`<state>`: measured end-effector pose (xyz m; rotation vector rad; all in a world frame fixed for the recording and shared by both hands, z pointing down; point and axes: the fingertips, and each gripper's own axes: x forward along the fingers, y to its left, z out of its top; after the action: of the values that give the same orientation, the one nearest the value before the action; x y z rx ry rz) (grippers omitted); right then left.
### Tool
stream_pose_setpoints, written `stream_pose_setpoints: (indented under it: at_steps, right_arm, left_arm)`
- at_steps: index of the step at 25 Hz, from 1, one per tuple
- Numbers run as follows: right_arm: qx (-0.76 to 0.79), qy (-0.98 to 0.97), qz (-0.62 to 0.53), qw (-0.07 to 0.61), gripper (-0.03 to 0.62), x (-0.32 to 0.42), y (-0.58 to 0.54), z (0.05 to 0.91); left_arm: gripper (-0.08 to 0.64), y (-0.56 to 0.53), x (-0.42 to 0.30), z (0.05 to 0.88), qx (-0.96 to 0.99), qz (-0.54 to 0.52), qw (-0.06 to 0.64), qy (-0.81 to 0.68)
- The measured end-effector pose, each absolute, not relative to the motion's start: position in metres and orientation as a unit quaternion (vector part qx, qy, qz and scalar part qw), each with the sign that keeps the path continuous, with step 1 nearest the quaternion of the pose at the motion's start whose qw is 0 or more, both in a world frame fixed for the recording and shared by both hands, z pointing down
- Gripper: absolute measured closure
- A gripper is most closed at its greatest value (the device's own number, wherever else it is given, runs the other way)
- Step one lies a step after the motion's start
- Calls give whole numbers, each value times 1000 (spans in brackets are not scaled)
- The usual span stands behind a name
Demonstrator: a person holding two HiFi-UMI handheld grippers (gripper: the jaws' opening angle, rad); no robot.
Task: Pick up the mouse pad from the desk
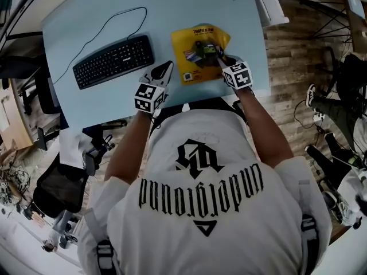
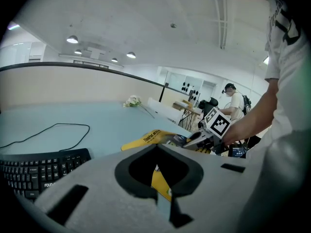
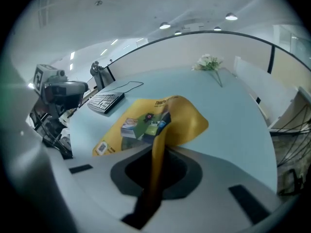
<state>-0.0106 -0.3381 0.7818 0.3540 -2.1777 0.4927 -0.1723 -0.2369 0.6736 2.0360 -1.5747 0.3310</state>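
Yellow and thin, the mouse pad (image 1: 192, 50) lies on the pale blue desk (image 1: 103, 16), just right of the keyboard (image 1: 113, 61) and toward the near edge. Your right gripper (image 1: 221, 59) is pinching the pad's near right edge. The sheet curls up from the desk at that spot while the far and left parts lie flat — so it looks soft, floppy and light. Expect it to droop and swing from that one edge. A bite a little deeper than the very rim should stop it slipping out. The underside may cling to the desk, so peel rather than yank. Your left gripper (image 1: 165, 70) hovers just left of the pad, jaws pressed together on nothing.
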Motion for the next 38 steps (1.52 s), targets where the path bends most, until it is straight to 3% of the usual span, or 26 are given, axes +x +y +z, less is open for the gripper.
stream_pose_setpoints:
  at_steps: [38]
  right_arm:
    - [206,-925,162,276,569,-55,-225,600]
  left_arm:
    - [551,-134,-238,559,814,83,160,-552]
